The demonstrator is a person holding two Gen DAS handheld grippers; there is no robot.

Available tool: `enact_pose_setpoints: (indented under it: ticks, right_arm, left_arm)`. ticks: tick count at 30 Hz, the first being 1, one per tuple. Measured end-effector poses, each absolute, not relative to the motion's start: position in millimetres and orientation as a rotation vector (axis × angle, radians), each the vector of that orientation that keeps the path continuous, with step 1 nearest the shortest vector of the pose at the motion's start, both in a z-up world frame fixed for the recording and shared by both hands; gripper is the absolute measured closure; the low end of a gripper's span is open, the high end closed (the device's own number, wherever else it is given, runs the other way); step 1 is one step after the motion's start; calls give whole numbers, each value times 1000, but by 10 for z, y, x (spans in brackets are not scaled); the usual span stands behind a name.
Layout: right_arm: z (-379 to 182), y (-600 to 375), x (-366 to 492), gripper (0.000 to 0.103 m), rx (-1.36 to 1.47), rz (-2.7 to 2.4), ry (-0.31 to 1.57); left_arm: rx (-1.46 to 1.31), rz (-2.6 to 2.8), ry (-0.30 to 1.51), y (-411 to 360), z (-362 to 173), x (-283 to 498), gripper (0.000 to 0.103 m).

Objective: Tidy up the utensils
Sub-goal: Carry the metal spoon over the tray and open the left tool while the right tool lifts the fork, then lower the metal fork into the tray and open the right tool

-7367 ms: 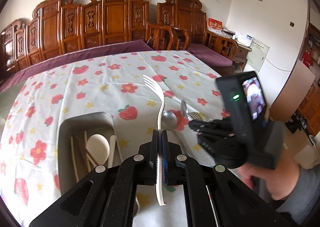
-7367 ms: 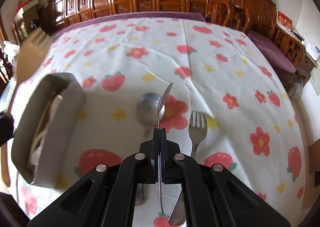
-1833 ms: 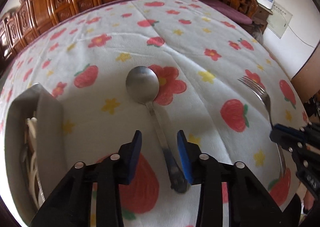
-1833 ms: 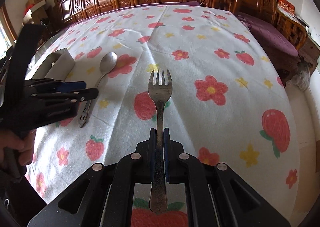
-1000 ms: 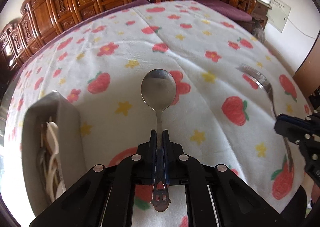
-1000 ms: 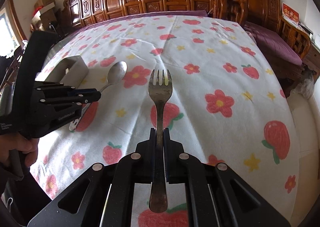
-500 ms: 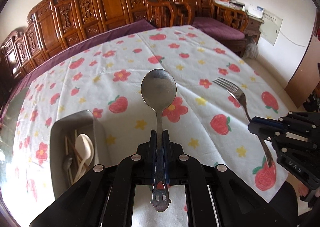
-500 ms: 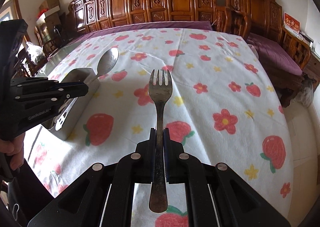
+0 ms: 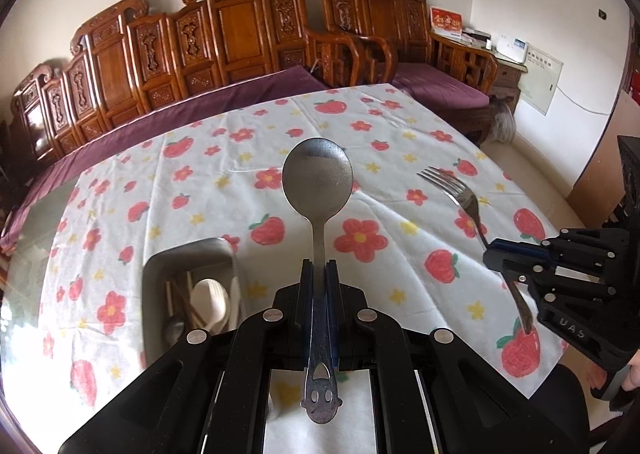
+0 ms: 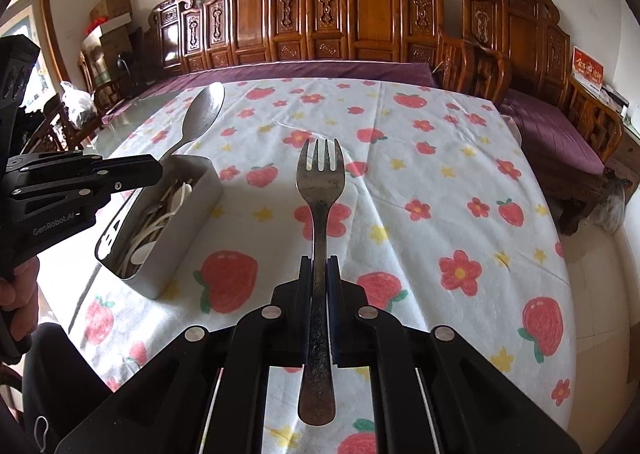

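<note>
L wrist view: left claw (image 9: 319, 274) clamped on metal spoon (image 9: 317, 189) mid-handle, bowl up, above bench (image 9: 400, 125); steel utensil box (image 9: 188, 254) below-left w/ pale utensils inside.

R wrist view: right claw (image 10: 319, 274) clamped on fork (image 10: 320, 177), tines up, clear of bench; box lay near left.

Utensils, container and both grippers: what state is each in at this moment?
Spoon: held by its handle, clear of the table, bowl forward.
Fork: held by its handle, clear of the table, tines forward.
Metal container: on the tablecloth, open-topped, holding chopsticks and pale spoons.
Left gripper: jaws shut on the spoon.
Right gripper: jaws shut on the fork.
Tablecloth: spread flat, faintly creased.
</note>
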State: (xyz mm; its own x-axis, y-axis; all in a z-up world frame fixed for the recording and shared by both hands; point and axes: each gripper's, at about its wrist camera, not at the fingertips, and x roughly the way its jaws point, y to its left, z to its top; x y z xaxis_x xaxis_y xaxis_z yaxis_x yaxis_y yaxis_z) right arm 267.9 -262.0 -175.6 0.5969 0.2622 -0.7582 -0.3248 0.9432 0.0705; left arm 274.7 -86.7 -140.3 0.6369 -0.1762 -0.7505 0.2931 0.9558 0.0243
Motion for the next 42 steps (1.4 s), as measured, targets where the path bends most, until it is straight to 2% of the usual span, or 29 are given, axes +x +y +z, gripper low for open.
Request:
enact_pose_setpoints:
  ticks: [15,30,42]
  right_arm:
    - [-1848,-2333,2722,94,-102,377,885]
    - [-1894,-2101,2762,94,-124,413,895]
    - [-1929,-1811,2800,94,-148,433,912]
  left_arm:
    - [100,-142,938,-39,-1857,2972,98]
    - [100,-76,1053,252,-2446,3142,97]
    - [89,-104,1039,370,-2359,3079,97]
